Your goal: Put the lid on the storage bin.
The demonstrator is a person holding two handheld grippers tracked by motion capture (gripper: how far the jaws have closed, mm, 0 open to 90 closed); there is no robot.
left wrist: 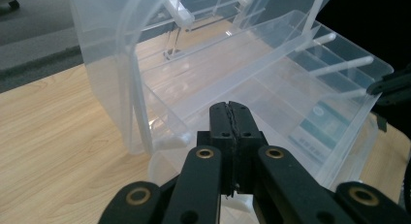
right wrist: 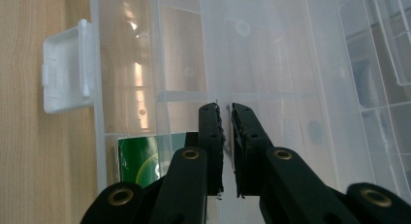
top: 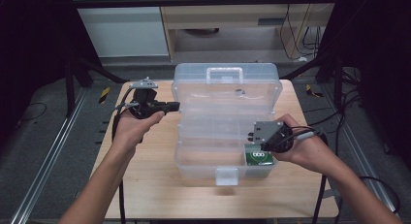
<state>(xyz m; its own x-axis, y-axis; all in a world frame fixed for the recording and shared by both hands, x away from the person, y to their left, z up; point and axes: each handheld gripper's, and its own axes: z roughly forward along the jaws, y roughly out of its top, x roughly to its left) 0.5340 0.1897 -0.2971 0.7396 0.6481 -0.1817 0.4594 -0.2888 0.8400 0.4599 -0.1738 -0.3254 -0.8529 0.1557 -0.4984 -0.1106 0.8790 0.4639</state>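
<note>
A clear plastic organiser box (top: 225, 132) stands open in the middle of the wooden table (top: 145, 185), and everything else is placed from it. Its lid (top: 227, 88) leans back at the far side, with the carry handle (top: 224, 73) at its top edge. A tiered tray (top: 213, 124) is lifted out above the base, and a white latch (top: 227, 176) hangs from the near wall of the box.

The left tool (top: 170, 106) is held just off the left end of the box, level with the lid's lower edge and pointing at it. In the left gripper view its jaws are pressed together with nothing between them (left wrist: 231, 120), and the tray's left end is right in front of them; whether they touch it I cannot tell.

The right tool (top: 253, 135) is at the right end of the box, reaching in over the tray's right edge. In the right gripper view its jaws (right wrist: 225, 118) stand almost together, only a narrow slit between them, and no thing is gripped; they lie over the clear plastic tray wall.

A green packet (top: 258, 157) lies in the base's near right compartment, directly below the right tool. In the right gripper view it shows through the clear wall (right wrist: 140, 161), beside the latch end of the box.
</note>
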